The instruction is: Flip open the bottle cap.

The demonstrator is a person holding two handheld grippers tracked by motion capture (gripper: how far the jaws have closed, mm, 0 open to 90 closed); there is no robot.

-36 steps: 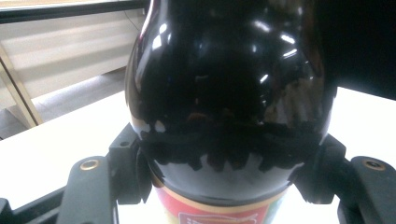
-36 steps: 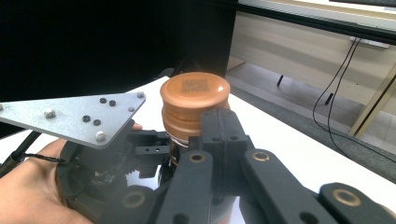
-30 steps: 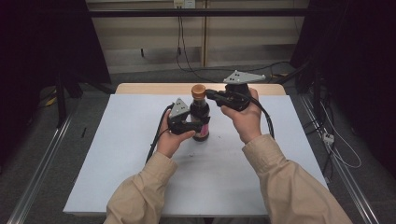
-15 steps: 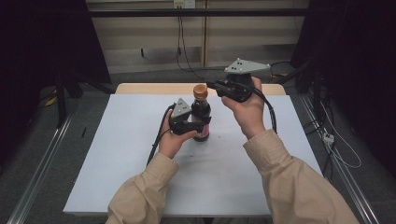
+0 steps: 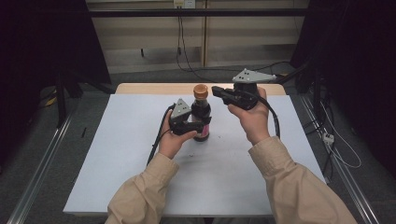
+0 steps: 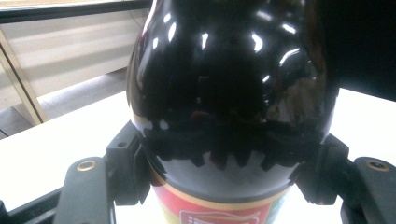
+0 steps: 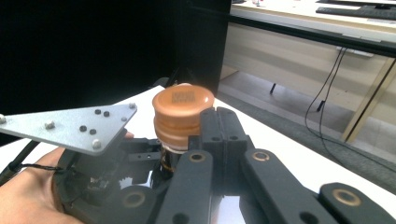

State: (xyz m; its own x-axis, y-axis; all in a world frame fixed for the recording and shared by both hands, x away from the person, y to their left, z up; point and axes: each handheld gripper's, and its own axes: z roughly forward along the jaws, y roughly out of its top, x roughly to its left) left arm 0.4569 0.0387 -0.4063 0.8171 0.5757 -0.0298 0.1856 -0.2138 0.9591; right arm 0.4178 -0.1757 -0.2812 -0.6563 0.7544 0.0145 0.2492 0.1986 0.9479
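Gripping the dark bottle (image 5: 201,119) low on its belly, left gripper (image 5: 187,127) with 1 finger (image 6: 125,170) pressed on each side of the glass, just above the red label. Standing upright on the white table (image 5: 116,154), bottle held between those 2 fingers. Pulled back since 1 second ago: right gripper (image 5: 219,91), then up against the bottle's neck, now lifted a little and off to the side, tips level with the brown cap (image 5: 201,90) and close beside it, apart in the high view. Seen in the right gripper view, its 2 fingers (image 7: 219,140) pressed together with nothing between them, the cap (image 7: 183,116) just past and to 1 side of the tips, seemingly still seated on the neck. Probably a reset between turns of the cap, or a first approach not yet landed; cap on, so opening not done. Next needed: fingers spread, brought around the cap, closed on its ribbed side while the left keeps the bottle from twisting.
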